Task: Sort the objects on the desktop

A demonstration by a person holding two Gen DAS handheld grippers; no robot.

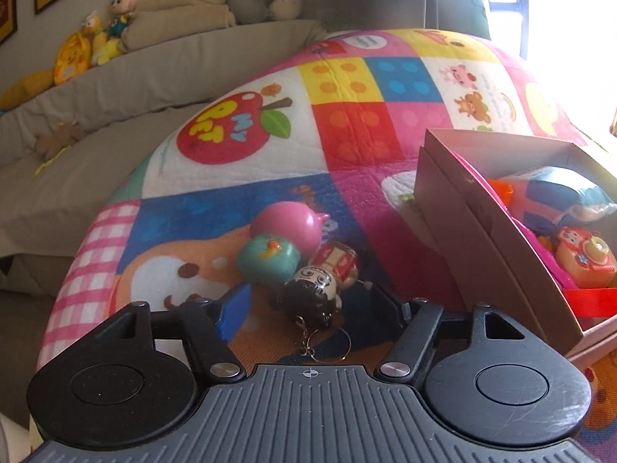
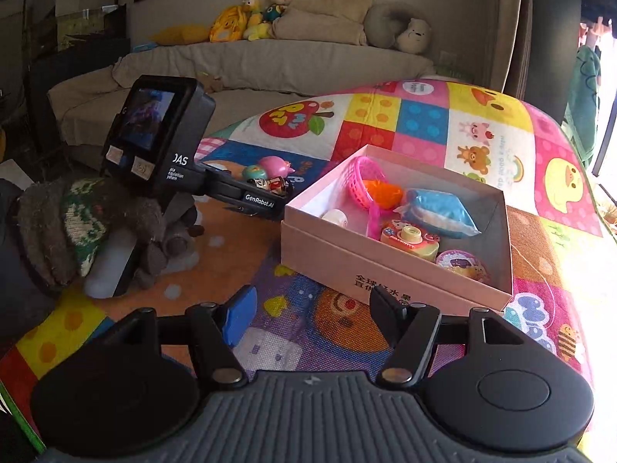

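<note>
A small doll keychain with a black-haired head and a red-and-white body lies on the colourful play mat. My left gripper is open around the doll's head, and neither pad touches it. Just beyond lie a pink round toy and a teal round toy. The pink cardboard box holds a pink basket, a blue pouch, a toy camera and a capsule ball. My right gripper is open over the mat in front of the box, with nothing between its fingers.
In the right wrist view a gloved hand holds the left gripper to the left of the box. Behind the mat stands a grey sofa with plush toys and cushions. Bright window light washes out the right edge.
</note>
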